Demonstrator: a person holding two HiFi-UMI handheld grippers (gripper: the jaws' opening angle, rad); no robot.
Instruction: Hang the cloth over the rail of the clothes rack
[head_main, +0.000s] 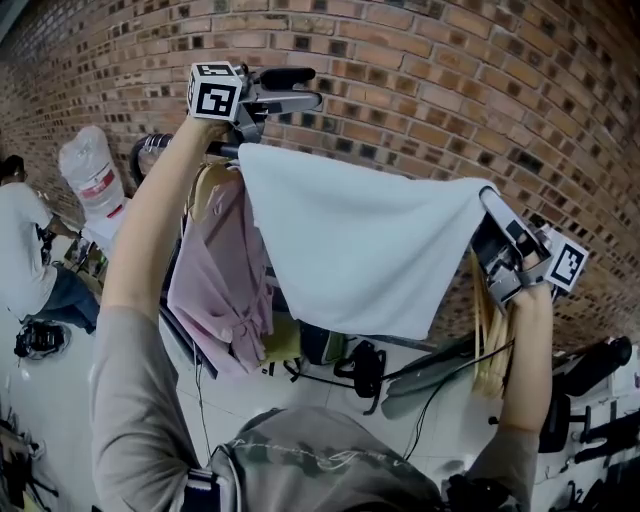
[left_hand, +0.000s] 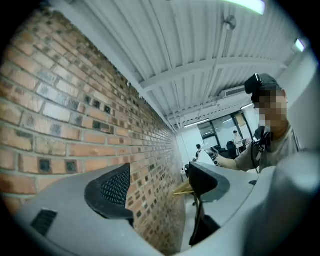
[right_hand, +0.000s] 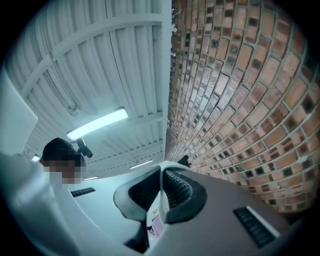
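Note:
A pale white cloth (head_main: 360, 235) is stretched out at head height in front of the brick wall. In the head view my right gripper (head_main: 488, 205) is shut on its upper right corner. The right gripper view shows the cloth's edge and label (right_hand: 155, 220) pinched between the shut pads of that gripper (right_hand: 162, 192). My left gripper (head_main: 303, 88) is raised just above the cloth's upper left corner. Seen from the left gripper view, this gripper (left_hand: 157, 185) has its jaws apart with only wall between them. A short dark piece of rail (head_main: 222, 150) shows under the left gripper; the cloth hides the rest.
A pink garment (head_main: 220, 280) hangs on the rack below the left arm. Wooden hangers (head_main: 490, 335) dangle under my right gripper. A person in a white shirt (head_main: 25, 250) and a large water bottle (head_main: 90, 175) are at the left. Black gear and cables (head_main: 360, 370) lie on the floor.

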